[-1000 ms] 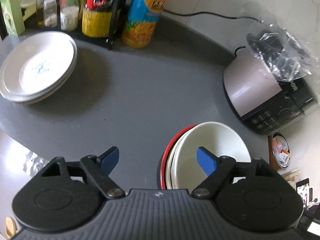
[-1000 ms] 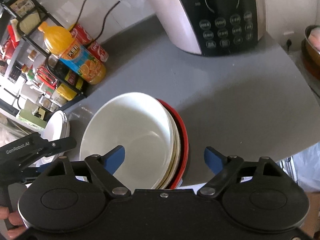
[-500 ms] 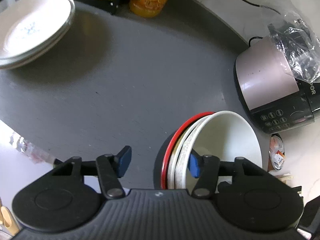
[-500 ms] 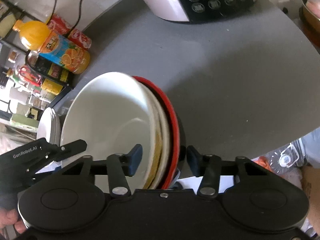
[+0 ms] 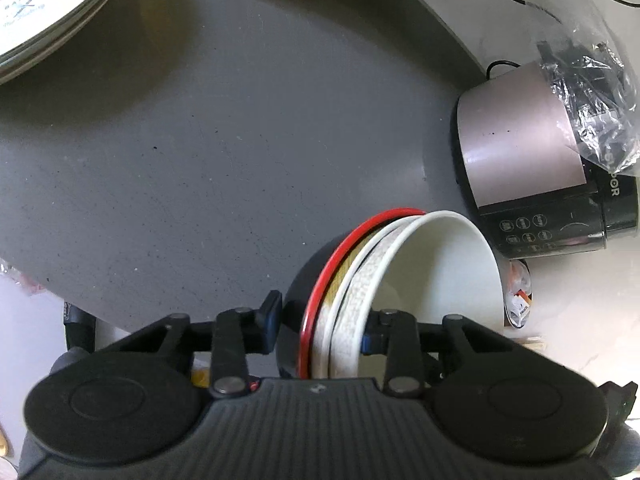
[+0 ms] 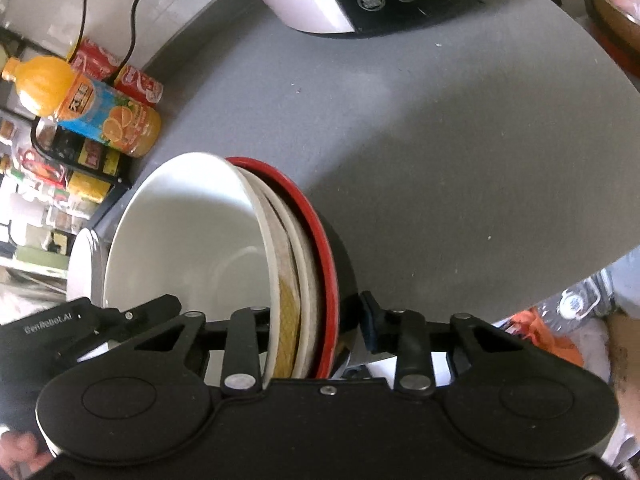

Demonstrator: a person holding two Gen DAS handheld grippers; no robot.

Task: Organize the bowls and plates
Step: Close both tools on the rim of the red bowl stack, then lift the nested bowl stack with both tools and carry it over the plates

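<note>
A stack of nested bowls (image 5: pixel 436 276), white ones inside a black bowl with a red rim (image 5: pixel 340 252), sits at the near edge of the grey counter (image 5: pixel 200 140). My left gripper (image 5: pixel 320 326) straddles its left wall. One pad lies against the black outside and the other inside the top white bowl, jaws still closing. My right gripper (image 6: pixel 316 322) straddles the opposite wall of the bowl stack (image 6: pixel 180 248) the same way, jaws closing, its inner pad partly hidden. A pile of white plates (image 5: pixel 40 12) lies at the far left.
A rice cooker (image 5: pixel 520 152) under a plastic bag stands to the right of the bowls. An orange juice bottle (image 6: pixel 92 112), red cans (image 6: pixel 132 80) and a rack of jars line the back. The counter edge (image 6: pixel 580 264) runs close by the bowls.
Both grippers have sunk onto the bowl stack from either side. Their jaws have narrowed from wide open to pinching the stacked walls. The plates have slid toward the left view's top corner.
</note>
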